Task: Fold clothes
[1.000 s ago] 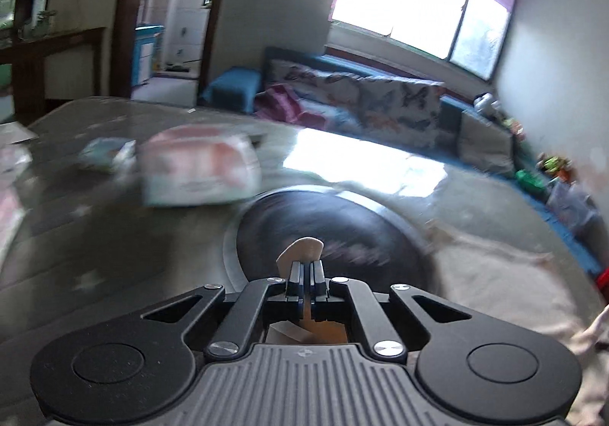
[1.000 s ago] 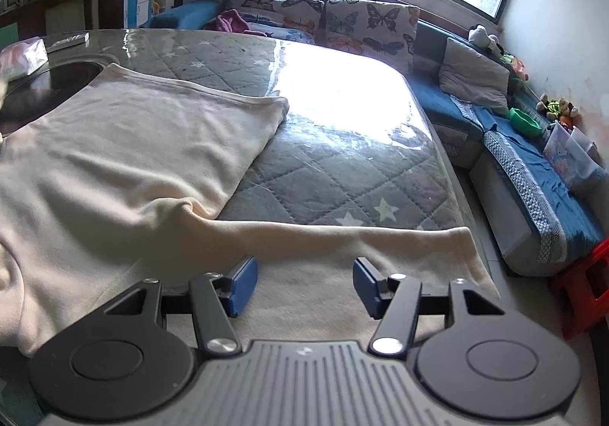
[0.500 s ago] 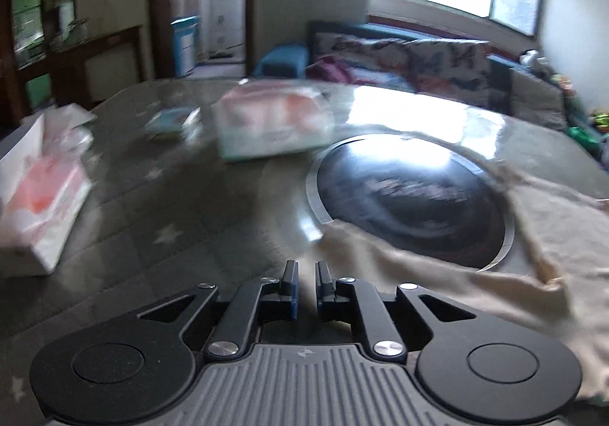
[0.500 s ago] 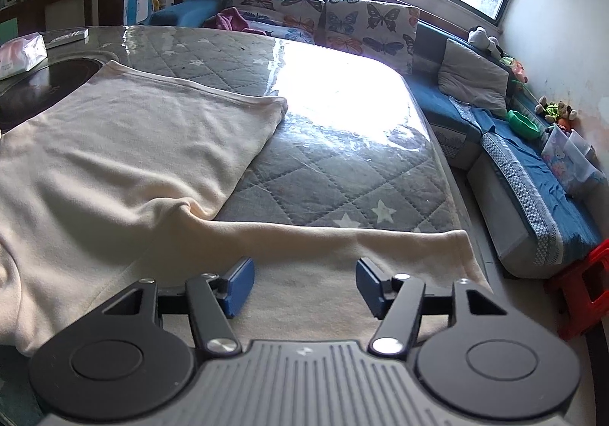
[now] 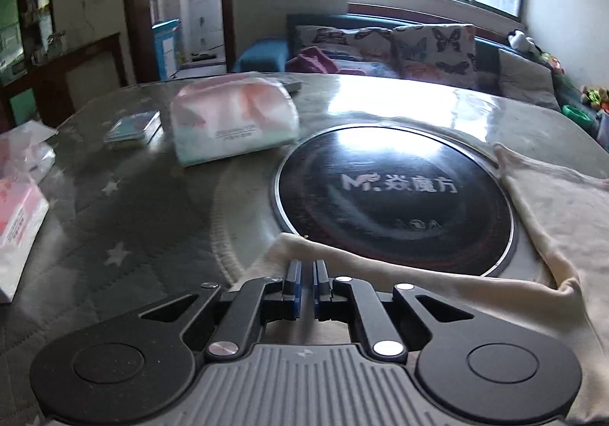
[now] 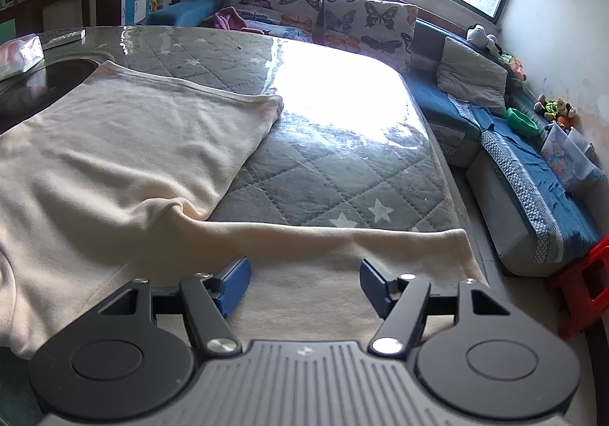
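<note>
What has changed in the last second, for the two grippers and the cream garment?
The left gripper has let go of a small beige piece it pinched and come down to the cream garment, near one sleeve end; its jaws are almost shut with nothing between them. The right gripper, over the other sleeve, is opening wider. The garment, tissue pack and table stayed.

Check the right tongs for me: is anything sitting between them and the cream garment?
Nothing visible. The right tongs hang directly over the cream garment, jaws opening with only bare cloth below them. The tissue pack sits far off at the table's other side.
</note>
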A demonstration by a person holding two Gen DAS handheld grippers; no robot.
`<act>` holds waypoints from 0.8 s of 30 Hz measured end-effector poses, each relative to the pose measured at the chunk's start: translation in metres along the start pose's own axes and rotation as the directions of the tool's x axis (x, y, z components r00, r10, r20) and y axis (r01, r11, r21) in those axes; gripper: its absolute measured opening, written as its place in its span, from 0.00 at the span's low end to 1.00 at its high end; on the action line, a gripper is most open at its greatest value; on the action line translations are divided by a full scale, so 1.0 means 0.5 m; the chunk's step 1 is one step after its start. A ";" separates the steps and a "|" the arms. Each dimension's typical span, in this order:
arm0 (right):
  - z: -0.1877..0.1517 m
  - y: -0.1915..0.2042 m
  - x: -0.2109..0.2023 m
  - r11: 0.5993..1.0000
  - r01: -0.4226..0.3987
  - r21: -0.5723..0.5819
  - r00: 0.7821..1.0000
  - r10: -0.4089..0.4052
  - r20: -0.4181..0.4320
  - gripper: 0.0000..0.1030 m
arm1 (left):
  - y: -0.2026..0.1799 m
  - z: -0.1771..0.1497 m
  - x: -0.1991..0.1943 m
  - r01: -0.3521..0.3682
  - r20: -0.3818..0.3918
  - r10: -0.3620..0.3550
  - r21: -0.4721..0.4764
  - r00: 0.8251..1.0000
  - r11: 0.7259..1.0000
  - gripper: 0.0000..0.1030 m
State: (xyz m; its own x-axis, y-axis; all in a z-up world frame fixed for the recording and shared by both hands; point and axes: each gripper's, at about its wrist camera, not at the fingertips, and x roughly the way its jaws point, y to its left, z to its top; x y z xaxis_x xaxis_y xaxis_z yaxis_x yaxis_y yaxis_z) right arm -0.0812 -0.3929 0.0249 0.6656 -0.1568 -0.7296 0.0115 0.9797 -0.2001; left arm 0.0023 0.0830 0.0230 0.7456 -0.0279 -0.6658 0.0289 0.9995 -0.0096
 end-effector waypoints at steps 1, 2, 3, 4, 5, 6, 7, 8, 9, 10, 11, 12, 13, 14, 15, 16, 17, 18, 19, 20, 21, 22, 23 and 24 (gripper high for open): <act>0.002 -0.001 0.000 1.000 -0.001 0.000 1.000 0.001 -0.002 0.64 | 0.002 0.003 -0.001 -0.003 -0.006 0.003 -0.007 1.000 1.000 0.07; 0.003 -0.003 -0.001 1.000 -0.002 0.000 1.000 0.002 -0.004 0.63 | 0.004 0.005 -0.003 -0.005 -0.012 0.004 -0.013 1.000 1.000 0.07; 0.007 -0.004 -0.002 1.000 -0.009 -0.001 1.000 0.009 -0.004 0.63 | 0.002 0.010 -0.005 -0.001 -0.013 0.001 -0.016 1.000 1.000 0.08; 0.011 -0.005 -0.002 1.000 -0.018 0.001 1.000 0.018 -0.004 0.62 | -0.002 0.016 -0.008 0.003 -0.008 -0.003 -0.016 1.000 1.000 0.08; 0.015 -0.006 -0.003 1.000 -0.028 0.004 1.000 0.028 -0.004 0.61 | -0.013 0.025 -0.010 0.021 -0.003 -0.021 -0.014 1.000 1.000 0.08; 0.022 -0.007 -0.001 0.999 -0.045 0.007 0.999 0.045 -0.004 0.60 | -0.024 0.034 -0.013 0.040 0.003 -0.040 -0.013 0.999 0.999 0.08; 0.030 -0.007 0.000 0.998 -0.064 0.010 0.998 0.064 -0.004 0.59 | -0.035 0.043 -0.015 0.059 0.008 -0.059 -0.011 0.998 0.998 0.09; 0.038 -0.007 0.002 0.997 -0.082 0.013 0.997 0.082 -0.003 0.58 | -0.051 0.052 -0.016 0.085 0.012 -0.085 -0.005 0.996 0.996 0.09; 0.047 -0.006 0.005 0.995 -0.099 0.018 0.995 0.099 -0.002 0.56 | -0.071 0.060 -0.014 0.106 0.014 -0.106 0.007 0.994 0.994 0.10; 0.057 -0.005 0.008 0.993 -0.117 0.022 0.993 0.117 -0.001 0.55 | -0.091 0.068 -0.011 0.128 0.016 -0.128 0.020 0.992 0.992 0.12; 0.068 -0.004 0.013 0.992 -0.128 0.020 0.992 0.128 0.001 0.53 | -0.111 0.076 -0.009 0.149 0.017 -0.150 0.032 0.989 0.988 0.12; 0.079 -0.001 0.018 0.990 -0.138 0.017 0.990 0.137 0.004 0.52 | -0.131 0.084 -0.006 0.170 0.018 -0.171 0.044 0.985 0.984 0.12; 0.090 0.000 0.024 0.990 -0.142 0.015 0.990 0.142 0.008 0.50 | -0.151 0.091 0.000 0.188 0.014 -0.189 0.058 0.982 0.981 0.12; 0.102 -0.001 0.032 0.988 -0.151 0.018 0.989 0.150 0.010 0.50 | -0.175 0.100 0.009 0.208 0.009 -0.209 0.076 0.978 0.975 0.12; 0.114 -0.001 0.040 0.987 -0.160 0.022 0.987 0.159 0.011 0.49 | -0.194 0.106 0.018 0.220 0.005 -0.221 0.090 0.975 0.971 0.13; 0.123 -0.002 0.046 0.986 -0.166 0.027 0.986 0.166 0.013 0.46 | -0.211 0.113 0.030 0.226 -0.001 -0.227 0.102 0.974 0.969 0.13; 0.136 -0.004 0.058 0.983 -0.179 0.039 0.984 0.179 0.012 0.45 | -0.228 0.119 0.042 0.233 -0.007 -0.234 0.113 0.972 0.966 0.13; 0.150 -0.007 0.071 0.980 -0.194 0.054 0.981 0.193 0.010 0.44 | -0.245 0.125 0.055 0.240 -0.015 -0.240 0.120 0.971 0.963 0.13; 0.161 -0.009 0.084 0.977 -0.204 0.067 0.979 0.204 0.009 0.41 | -0.262 0.131 0.068 0.246 -0.022 -0.246 0.127 0.969 0.961 0.13; 0.171 -0.011 0.096 0.974 -0.211 0.077 0.977 0.211 0.009 0.39 | -0.280 0.137 0.082 0.252 -0.027 -0.251 0.139 0.968 0.958 0.13; 0.180 -0.012 0.108 0.973 -0.217 0.084 0.976 0.217 0.007 0.38 | -0.297 0.143 0.095 0.257 -0.032 -0.255 0.150 0.966 0.955 0.13; 0.188 -0.012 0.121 0.971 -0.222 0.090 0.975 0.223 0.005 0.36 | -0.310 0.148 0.106 0.258 -0.036 -0.255 0.161 0.966 0.953 0.13; 0.196 -0.013 0.133 0.969 -0.228 0.096 0.974 0.228 0.003 0.34 | -0.324 0.153 0.118 0.258 -0.041 -0.255 0.172 0.966 0.951 0.13; 0.204 -0.014 0.145 0.967 -0.233 0.102 0.972 0.234 0.001 0.31 | -0.334 0.157 0.128 0.256 -0.043 -0.252 0.178 0.967 0.950 0.14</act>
State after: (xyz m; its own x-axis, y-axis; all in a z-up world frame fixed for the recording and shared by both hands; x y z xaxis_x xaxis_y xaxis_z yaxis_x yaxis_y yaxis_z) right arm 0.0431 -0.3984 0.0401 0.6504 0.0772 -0.7556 -0.0677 0.9968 0.0435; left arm 0.0975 -0.0866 0.0407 0.6849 -0.2788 -0.6732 0.3369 0.9404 -0.0467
